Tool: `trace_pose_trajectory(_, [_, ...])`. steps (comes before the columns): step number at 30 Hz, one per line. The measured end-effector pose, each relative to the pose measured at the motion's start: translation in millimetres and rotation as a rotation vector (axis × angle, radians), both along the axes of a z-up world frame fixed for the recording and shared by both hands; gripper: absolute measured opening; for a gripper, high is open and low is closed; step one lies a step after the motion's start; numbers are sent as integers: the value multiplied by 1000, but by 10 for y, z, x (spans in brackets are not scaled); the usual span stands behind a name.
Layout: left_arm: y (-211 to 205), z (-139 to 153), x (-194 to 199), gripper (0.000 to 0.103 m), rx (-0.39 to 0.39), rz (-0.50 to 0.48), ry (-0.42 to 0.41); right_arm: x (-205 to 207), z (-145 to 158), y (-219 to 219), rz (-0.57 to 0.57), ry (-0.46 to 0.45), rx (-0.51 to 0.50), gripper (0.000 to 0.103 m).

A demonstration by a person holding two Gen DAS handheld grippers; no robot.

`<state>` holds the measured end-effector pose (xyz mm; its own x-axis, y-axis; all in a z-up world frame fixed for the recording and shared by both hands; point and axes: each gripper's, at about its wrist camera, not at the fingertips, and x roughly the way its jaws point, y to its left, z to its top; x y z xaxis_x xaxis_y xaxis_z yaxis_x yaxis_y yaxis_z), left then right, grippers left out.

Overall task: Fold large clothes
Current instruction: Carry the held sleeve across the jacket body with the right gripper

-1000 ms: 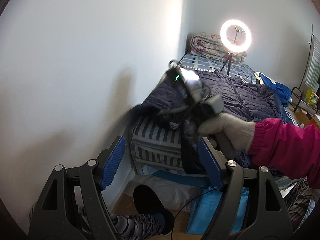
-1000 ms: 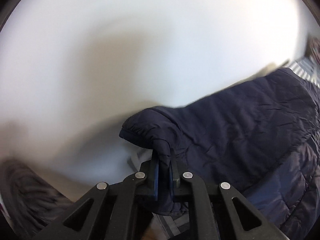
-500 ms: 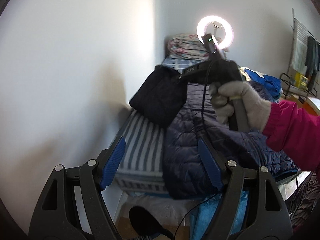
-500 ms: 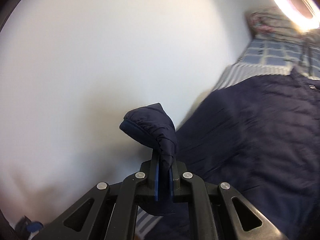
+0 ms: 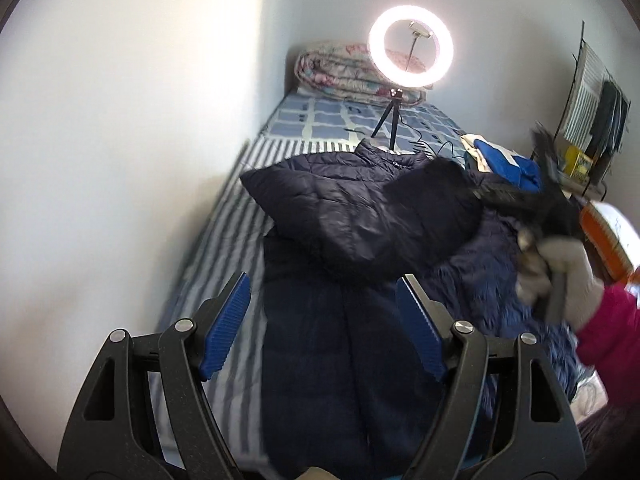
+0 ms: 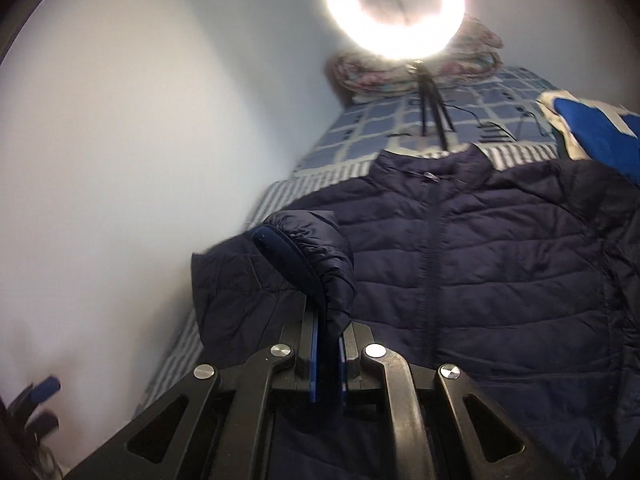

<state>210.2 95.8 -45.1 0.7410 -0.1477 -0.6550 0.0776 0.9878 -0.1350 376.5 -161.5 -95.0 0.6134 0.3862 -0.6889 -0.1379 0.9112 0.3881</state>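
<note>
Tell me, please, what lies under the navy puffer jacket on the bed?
The navy puffer jacket lies on a striped sheet, visible beside it; whatever is directly beneath is covered.

Black angular left gripper (image 5: 322, 320) frames with silver screws, ribbed blue pads; pale knit-gloved right hand (image 5: 560, 280), magenta sleeve (image 5: 612, 336).
</note>
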Motion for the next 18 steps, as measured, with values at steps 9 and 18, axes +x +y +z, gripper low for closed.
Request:
trace_pose_trajectory(9, [-105, -234, 501, 78, -11, 37, 59, 489, -476, -667, -141, 18, -39, 5])
trace_pose_trajectory(18, [-373, -286, 607, 78, 54, -12, 61, 929, -987, -1116, -222, 132, -64, 14])
